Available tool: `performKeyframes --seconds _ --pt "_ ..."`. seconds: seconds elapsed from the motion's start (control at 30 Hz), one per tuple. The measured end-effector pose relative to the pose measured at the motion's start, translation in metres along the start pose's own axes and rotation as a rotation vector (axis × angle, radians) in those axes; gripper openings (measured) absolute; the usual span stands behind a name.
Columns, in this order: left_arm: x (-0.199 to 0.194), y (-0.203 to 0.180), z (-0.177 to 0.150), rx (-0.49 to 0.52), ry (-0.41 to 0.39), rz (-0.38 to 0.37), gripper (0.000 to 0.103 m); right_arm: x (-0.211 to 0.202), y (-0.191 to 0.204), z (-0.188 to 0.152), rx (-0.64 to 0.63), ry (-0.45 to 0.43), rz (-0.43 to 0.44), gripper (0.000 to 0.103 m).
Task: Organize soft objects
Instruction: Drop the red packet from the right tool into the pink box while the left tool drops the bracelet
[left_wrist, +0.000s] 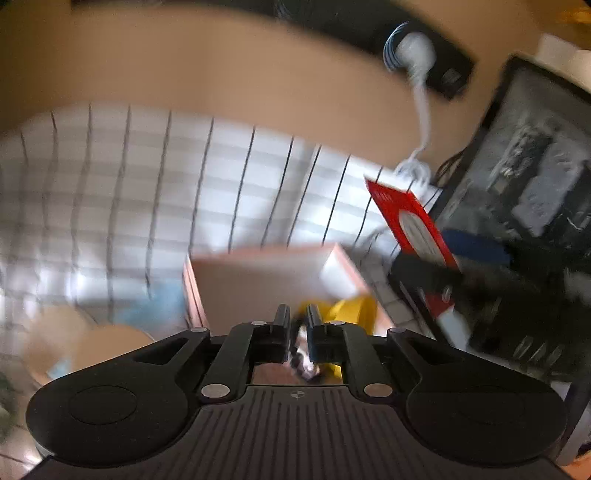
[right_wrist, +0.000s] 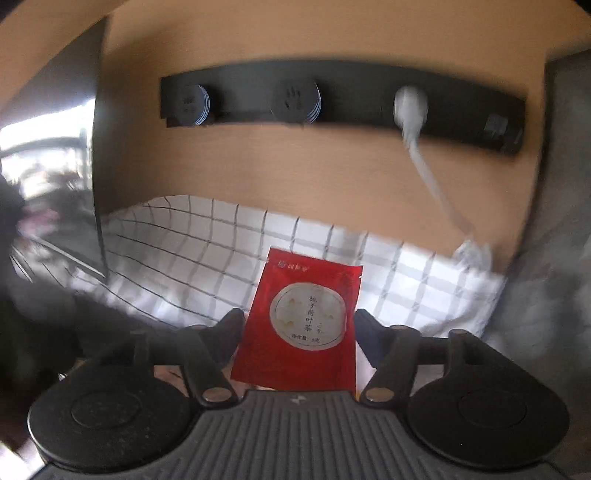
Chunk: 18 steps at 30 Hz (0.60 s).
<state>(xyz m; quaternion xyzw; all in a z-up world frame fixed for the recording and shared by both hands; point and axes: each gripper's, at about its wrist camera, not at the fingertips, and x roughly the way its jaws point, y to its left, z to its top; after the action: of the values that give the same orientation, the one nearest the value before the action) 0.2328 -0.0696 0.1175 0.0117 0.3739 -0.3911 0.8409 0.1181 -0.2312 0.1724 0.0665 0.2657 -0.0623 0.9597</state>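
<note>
Between the two fingers of the right gripper (right_wrist: 299, 317) a red tea sachet (right_wrist: 301, 321) is standing upright, and the jaws are pressing on its two side edges, so they are clamped on it. On the sachet a pale round label with Chinese characters is showing. Behind it a white cloth with a dark grid pattern (right_wrist: 207, 251) is lying on the table, and above the cloth a black power strip (right_wrist: 343, 98) is sitting on the tan wall, with a white plug and cable (right_wrist: 410, 107) hanging from it. From the left wrist view, the same red sachet (left_wrist: 410, 221) is appearing at the right, tilted, above the checked cloth (left_wrist: 147, 184). The left gripper (left_wrist: 296, 314) is holding its jaws almost together on something small and dark; what it is I cannot tell, because the picture is blurred. Just ahead of it an open pinkish box (left_wrist: 258, 266) is resting on the cloth, with a yellow soft thing (left_wrist: 354, 314) and a white one (left_wrist: 338, 273) in it.
</note>
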Motion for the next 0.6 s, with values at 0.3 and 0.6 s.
performKeyframes --seconds 0.3,0.6 --pt "-0.001 0.022 -0.027 -0.098 -0.056 0.041 0.011 0.030 -0.023 -0.014 0.138 0.096 0.065 0.067" --pt "-0.047 0.032 -0.070 -0.122 -0.055 0.033 0.011 0.073 0.027 -0.022 0.018 0.237 0.063 0.069"
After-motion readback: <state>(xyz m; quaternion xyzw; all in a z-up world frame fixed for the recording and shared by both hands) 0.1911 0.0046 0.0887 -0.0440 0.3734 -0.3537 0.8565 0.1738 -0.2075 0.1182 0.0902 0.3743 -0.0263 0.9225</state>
